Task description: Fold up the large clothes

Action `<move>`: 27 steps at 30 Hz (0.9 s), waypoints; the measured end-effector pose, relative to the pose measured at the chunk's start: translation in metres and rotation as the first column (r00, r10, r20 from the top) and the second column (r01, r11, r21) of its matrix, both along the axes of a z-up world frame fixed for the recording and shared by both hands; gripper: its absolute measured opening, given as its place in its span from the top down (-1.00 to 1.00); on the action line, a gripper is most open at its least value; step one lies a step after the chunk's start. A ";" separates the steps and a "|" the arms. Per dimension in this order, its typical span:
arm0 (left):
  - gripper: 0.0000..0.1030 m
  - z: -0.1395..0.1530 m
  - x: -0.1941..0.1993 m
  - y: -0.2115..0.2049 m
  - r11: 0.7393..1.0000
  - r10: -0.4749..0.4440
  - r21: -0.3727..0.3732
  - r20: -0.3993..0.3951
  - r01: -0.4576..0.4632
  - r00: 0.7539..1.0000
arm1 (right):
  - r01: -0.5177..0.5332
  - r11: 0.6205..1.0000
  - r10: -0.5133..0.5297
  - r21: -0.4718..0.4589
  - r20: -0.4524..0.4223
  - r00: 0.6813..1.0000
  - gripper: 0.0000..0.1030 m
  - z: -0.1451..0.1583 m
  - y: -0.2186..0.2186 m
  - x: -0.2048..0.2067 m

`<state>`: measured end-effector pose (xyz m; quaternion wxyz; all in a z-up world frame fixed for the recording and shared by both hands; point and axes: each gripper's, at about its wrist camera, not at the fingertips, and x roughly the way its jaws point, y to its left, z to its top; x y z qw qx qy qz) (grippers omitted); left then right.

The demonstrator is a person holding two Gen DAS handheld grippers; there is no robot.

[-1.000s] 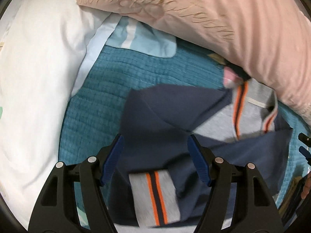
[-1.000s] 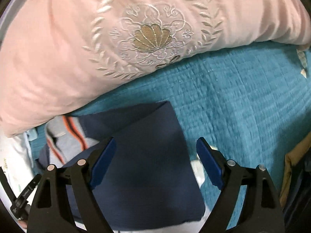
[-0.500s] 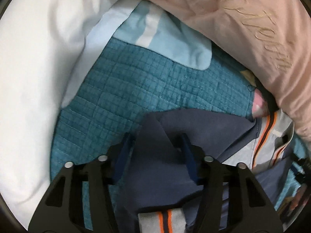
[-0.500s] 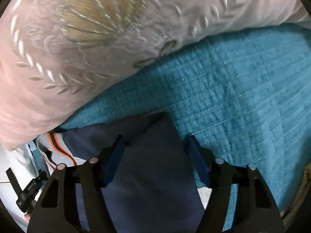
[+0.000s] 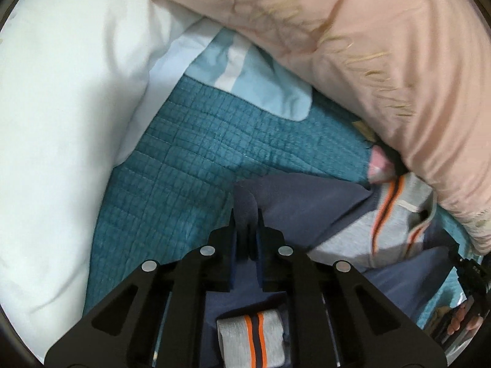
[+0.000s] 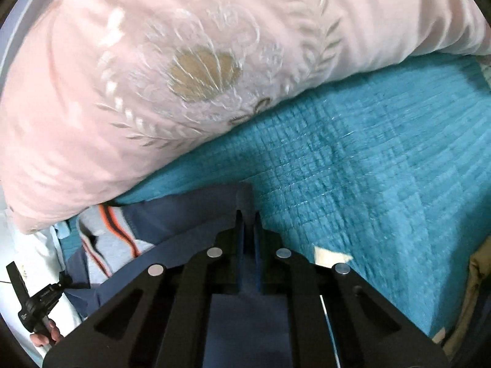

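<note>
Navy sweatshirt [image 5: 307, 202], grey panels with orange stripes, lies on teal quilt [image 5: 190, 153] against pink embroidered pillow [image 6: 153, 76]. Left gripper [image 5: 246, 214] and right gripper [image 6: 248, 214] have just been closing; each now pinches a far navy corner, probably to draw that edge over for a fold.

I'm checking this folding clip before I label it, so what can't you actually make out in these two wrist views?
- Navy garment: lower part hidden behind the left gripper in the left wrist view; its kind is unclear.
- Its far corner, right wrist view: covered by the right gripper, jaws just closed on cloth.
- Pink pillow embroidery: blurred.
- Tan item: cut off by the right edge.
</note>
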<state>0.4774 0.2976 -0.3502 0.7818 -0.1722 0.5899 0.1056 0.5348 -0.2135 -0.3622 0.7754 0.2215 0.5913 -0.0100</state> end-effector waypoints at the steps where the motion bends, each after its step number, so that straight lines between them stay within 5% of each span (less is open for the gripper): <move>1: 0.83 0.007 -0.004 -0.001 1.000 0.000 -0.007 0.007 0.000 1.000 | 0.003 1.000 -0.003 0.001 0.005 1.000 0.91 0.007 -0.001 -0.003; 10: 0.83 0.064 -0.045 -0.013 0.999 -0.021 -0.031 0.069 0.023 0.997 | -0.009 1.000 0.010 -0.006 0.069 0.998 0.91 0.065 -0.010 -0.050; 20: 0.83 0.104 -0.126 -0.045 0.988 -0.136 0.088 0.143 0.124 0.980 | -0.045 0.999 0.049 -0.026 0.170 0.984 0.91 0.129 -0.003 -0.136; 27: 0.82 0.114 -0.201 -0.048 0.977 -0.193 0.123 0.187 0.171 0.963 | -0.100 0.994 0.107 -0.046 0.202 0.974 0.91 0.145 -0.013 -0.218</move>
